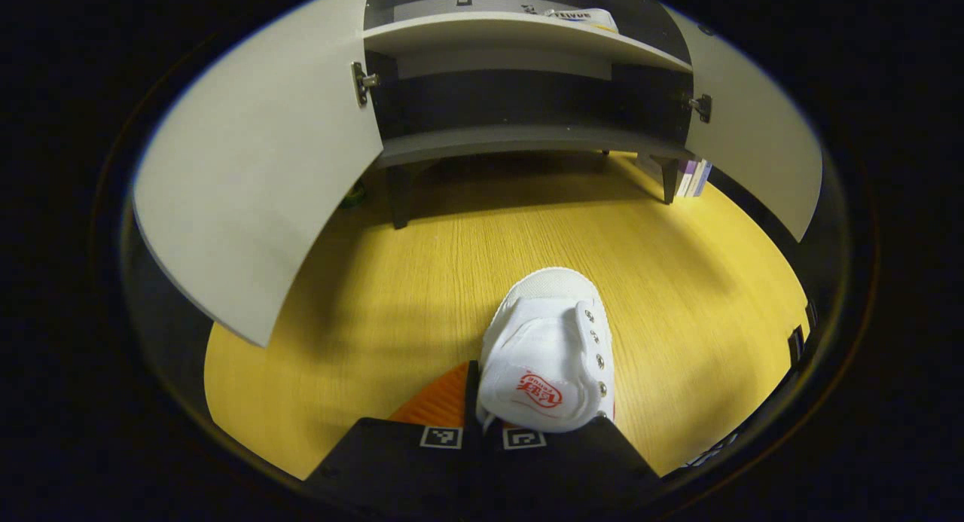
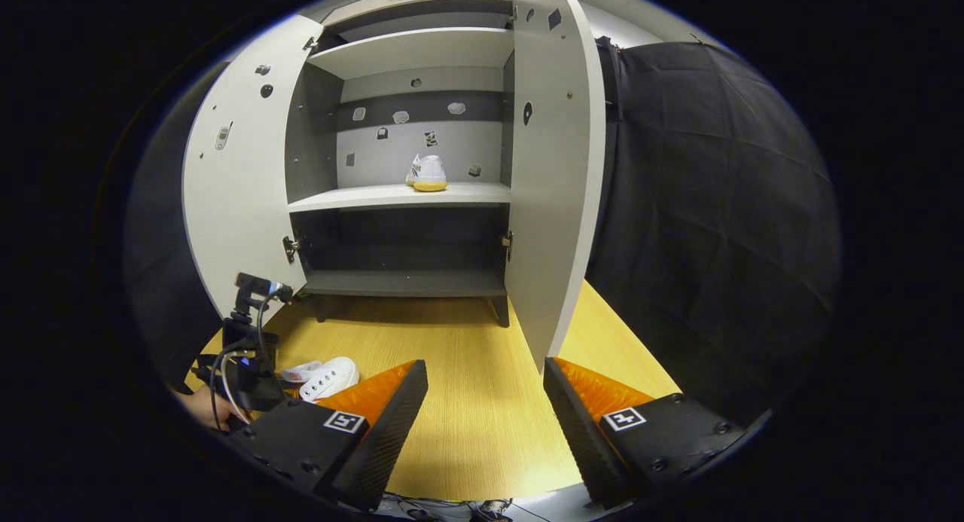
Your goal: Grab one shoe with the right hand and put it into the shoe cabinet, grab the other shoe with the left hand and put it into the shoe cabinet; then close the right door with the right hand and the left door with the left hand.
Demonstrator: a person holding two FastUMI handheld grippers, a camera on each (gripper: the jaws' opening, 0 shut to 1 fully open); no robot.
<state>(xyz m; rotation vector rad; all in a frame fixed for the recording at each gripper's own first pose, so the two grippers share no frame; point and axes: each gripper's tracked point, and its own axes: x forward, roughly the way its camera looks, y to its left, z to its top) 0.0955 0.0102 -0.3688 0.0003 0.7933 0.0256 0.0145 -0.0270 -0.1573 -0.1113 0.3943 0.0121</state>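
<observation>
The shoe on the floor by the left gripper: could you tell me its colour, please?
The shoe is white with a red logo, clearest in the left gripper view.

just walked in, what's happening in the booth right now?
A person is loading a shoe cabinet with two handheld grippers. One white shoe already sits on the middle shelf. The left gripper is closed on the second white shoe down on the wooden floor. The right gripper is open, holding nothing. Both cabinet doors are open.
</observation>
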